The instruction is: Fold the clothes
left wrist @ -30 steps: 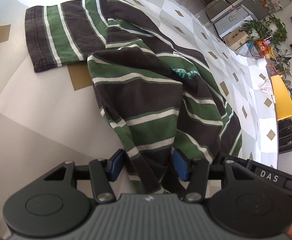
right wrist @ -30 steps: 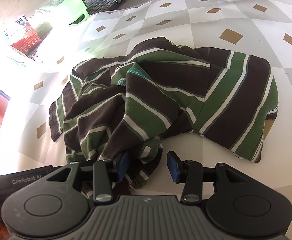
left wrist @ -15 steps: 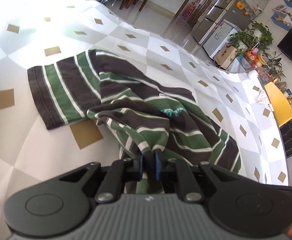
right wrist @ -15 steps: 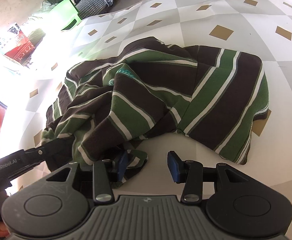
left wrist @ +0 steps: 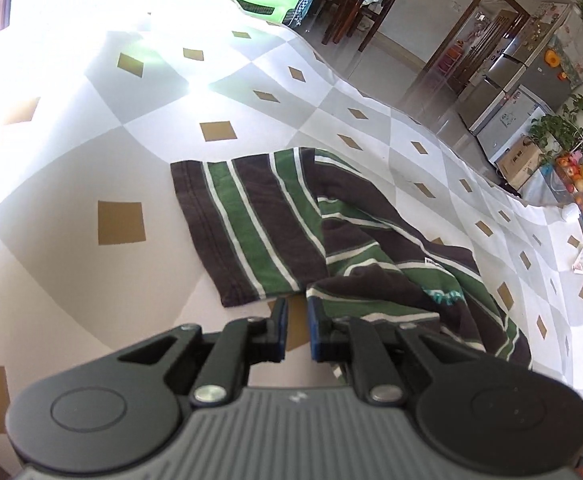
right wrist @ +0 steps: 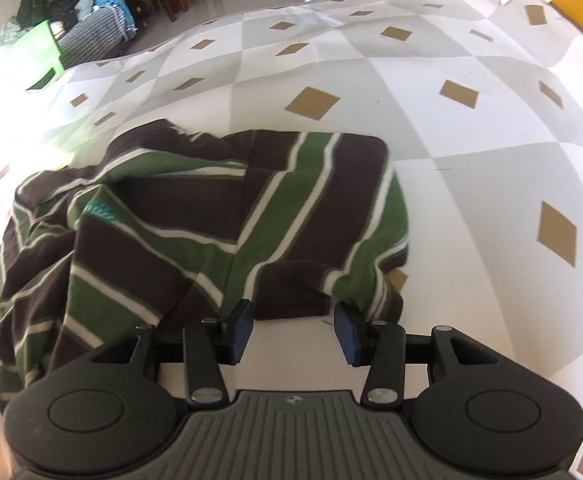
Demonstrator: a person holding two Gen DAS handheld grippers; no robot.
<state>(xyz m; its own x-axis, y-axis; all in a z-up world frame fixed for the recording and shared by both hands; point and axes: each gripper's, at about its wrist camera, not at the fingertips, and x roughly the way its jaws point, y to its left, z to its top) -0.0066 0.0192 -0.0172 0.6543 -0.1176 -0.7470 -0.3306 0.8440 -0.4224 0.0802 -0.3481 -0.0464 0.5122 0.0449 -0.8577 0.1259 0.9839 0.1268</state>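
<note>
1. A checked tablecloth (left wrist: 91,152), grey and white with tan diamonds, covers the whole work surface.
2. A striped shirt (left wrist: 259,220), dark brown, green and white, lies crumpled on the cloth. In the left wrist view one part is spread flat on the left and the rest is bunched to the right.
3. The right gripper (right wrist: 291,328) hangs over bare cloth at the shirt's near edge. Its jaws stand apart and grip nothing.
4. The left gripper (left wrist: 295,320) has its jaws drawn nearly together, with only a thin slit showing the cloth. The shirt's hem meets its right fingertip; whether fabric is pinched I cannot tell.
5. A small teal print (left wrist: 443,296) shows among the folds.
</note>
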